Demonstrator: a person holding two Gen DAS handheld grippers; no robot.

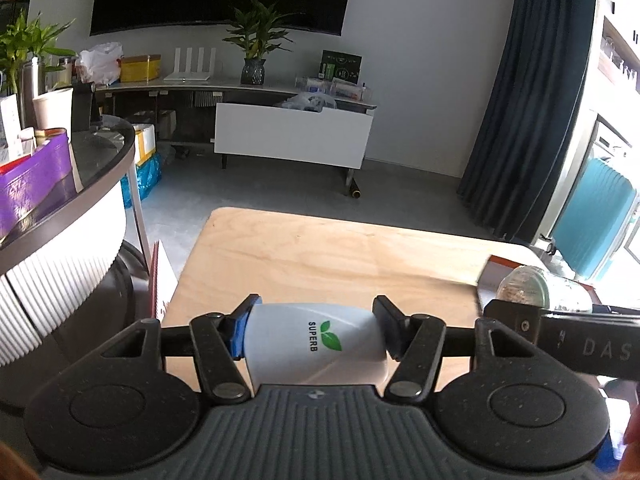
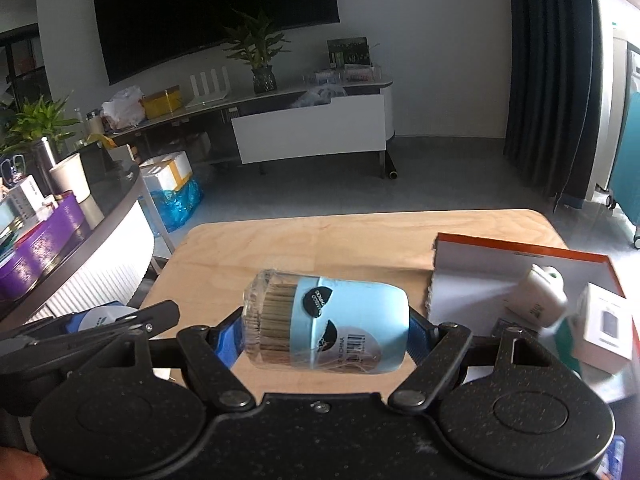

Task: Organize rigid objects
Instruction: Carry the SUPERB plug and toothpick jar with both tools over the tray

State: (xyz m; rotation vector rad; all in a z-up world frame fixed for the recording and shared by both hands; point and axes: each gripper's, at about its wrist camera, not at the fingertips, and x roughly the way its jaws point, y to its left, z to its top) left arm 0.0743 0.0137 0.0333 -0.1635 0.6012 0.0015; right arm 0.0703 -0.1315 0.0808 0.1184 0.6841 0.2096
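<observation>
White bottle (image 1: 316, 344) and toothpick jar (image 2: 326, 324) each held crosswise above the wooden tabletop (image 1: 320, 248).

Left gripper (image 1: 316, 330): fingers closed on the bottle, long axis lying across them, blue end at the left finger; label reads "SUPERB" with green leaves. Right gripper (image 2: 324, 330): fingers clamp the light-blue jar of toothpicks, long axis sideways, clear end pointing left; barcode visible, other print unreadable. Right wrist view alone shows the orange-rimmed box (image 2: 520, 264) at the tabletop's right edge, holding a white adapter (image 2: 538, 296) and a small white carton (image 2: 604, 330). Left wrist view shows only that box's corner.
</observation>
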